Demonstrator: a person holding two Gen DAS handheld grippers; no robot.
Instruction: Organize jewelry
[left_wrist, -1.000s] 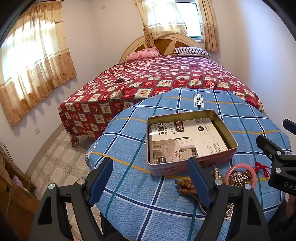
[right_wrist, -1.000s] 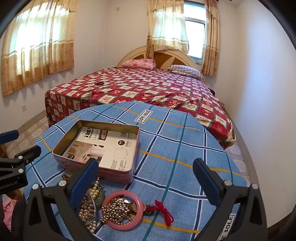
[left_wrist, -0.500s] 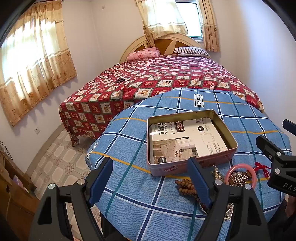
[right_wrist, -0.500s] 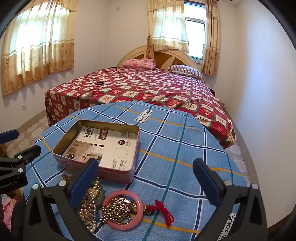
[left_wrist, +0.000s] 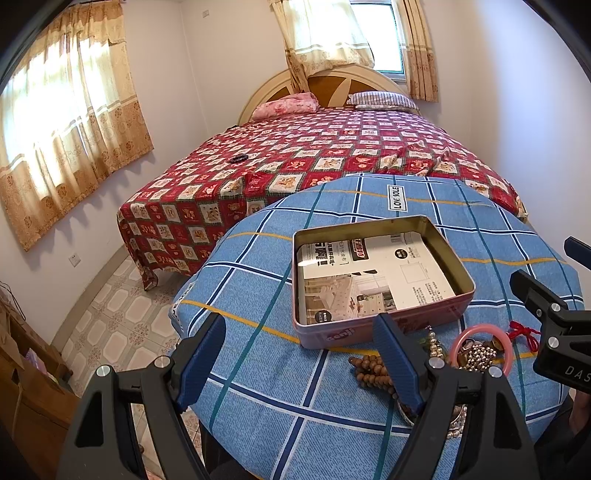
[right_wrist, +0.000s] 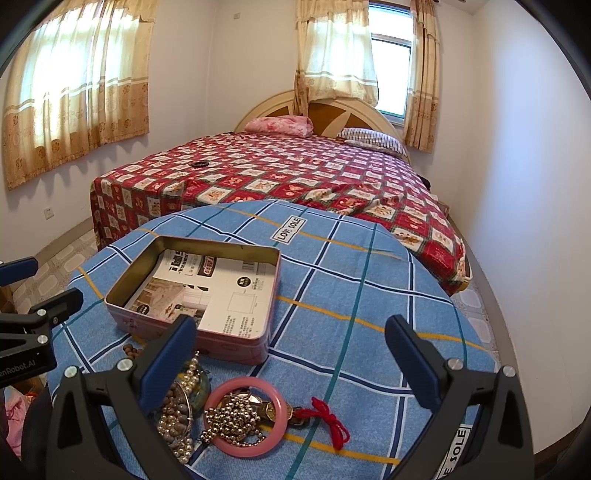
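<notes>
An open pink tin box (left_wrist: 384, 334) (right_wrist: 236, 349) lined with a printed sheet stands on a round table with a blue checked cloth (left_wrist: 280, 373) (right_wrist: 354, 291). A pile of jewelry lies in front of it: a pink bangle (right_wrist: 271, 441) (left_wrist: 508, 341), a silver bead chain (right_wrist: 231, 415), a pearl strand (right_wrist: 188, 373), brown wooden beads (left_wrist: 367, 371), a red cord (right_wrist: 328, 417) (left_wrist: 522, 332). My left gripper (left_wrist: 299, 358) is open and empty above the table's near left. My right gripper (right_wrist: 291, 356) is open and empty above the pile.
A bed with a red patterned cover (left_wrist: 332, 155) (right_wrist: 295, 173) stands right behind the table. A small dark object (left_wrist: 238, 159) lies on it. A tiled floor (left_wrist: 122, 314) is at the left, with wooden furniture (left_wrist: 26, 373) at the lower left. White walls close the right.
</notes>
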